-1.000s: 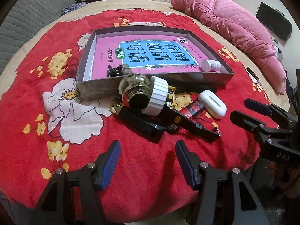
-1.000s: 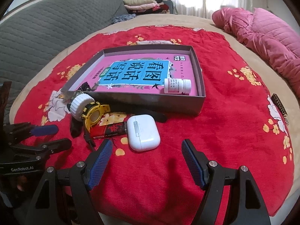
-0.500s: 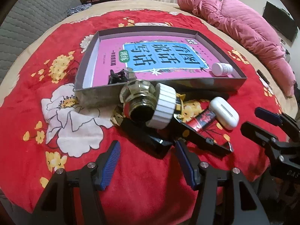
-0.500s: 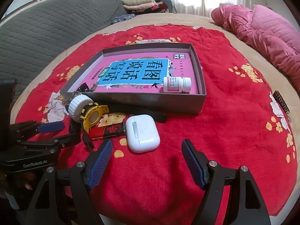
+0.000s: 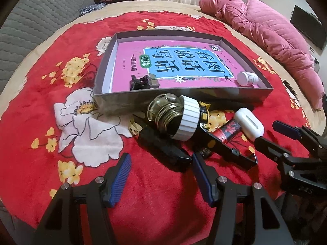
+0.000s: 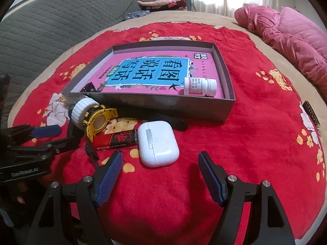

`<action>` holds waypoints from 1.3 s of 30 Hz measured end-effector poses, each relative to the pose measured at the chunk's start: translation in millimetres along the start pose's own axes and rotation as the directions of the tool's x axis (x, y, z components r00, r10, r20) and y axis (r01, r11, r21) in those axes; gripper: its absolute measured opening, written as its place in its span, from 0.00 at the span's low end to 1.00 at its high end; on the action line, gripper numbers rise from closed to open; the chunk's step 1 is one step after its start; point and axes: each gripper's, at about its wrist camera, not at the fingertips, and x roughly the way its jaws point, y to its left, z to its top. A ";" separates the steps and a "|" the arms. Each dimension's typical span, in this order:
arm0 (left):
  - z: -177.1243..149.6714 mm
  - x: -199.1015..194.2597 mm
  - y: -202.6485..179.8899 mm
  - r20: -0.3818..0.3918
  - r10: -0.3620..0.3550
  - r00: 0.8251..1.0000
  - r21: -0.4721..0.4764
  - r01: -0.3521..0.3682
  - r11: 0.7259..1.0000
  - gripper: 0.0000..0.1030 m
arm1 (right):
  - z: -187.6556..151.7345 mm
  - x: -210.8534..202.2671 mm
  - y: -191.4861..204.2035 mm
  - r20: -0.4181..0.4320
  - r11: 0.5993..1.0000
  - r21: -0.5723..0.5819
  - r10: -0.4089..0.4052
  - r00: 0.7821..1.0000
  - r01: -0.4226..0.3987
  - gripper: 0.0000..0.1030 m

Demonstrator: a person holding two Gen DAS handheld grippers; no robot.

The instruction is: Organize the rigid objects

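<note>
Both sets of jaws released, nothing between them. Your left gripper (image 5: pixel 161 173) hovers by the black strap near the glass jar (image 5: pixel 173 116) — that jar lies tipped on the pile just outside the grey box (image 5: pixel 204 97) and could roll if you nudge the strap. Your right gripper (image 6: pixel 160 175) faces the white earbud case (image 6: pixel 157 143), touching the red lighter (image 6: pixel 116 139) — close off-centre and it may skid on the red blanket (image 6: pixel 255 134).
</note>
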 end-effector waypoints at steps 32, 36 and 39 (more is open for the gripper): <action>1.2 3.4 37.2 -0.012 -0.071 0.997 -0.158 0.068 0.985 0.61 | -1.0 20.8 -5.2 -0.009 0.999 -0.005 -0.033 0.999 0.033 0.75; 2.6 3.6 41.4 -0.010 -0.089 0.996 -0.190 0.085 0.978 0.61 | 0.4 25.9 -0.4 -0.002 0.997 -0.036 -0.063 0.998 0.063 0.75; 2.7 2.6 44.3 -0.006 -0.096 0.995 -0.205 0.093 0.974 0.61 | 1.4 29.9 -3.6 -0.001 0.997 -0.029 -0.074 0.997 0.074 0.75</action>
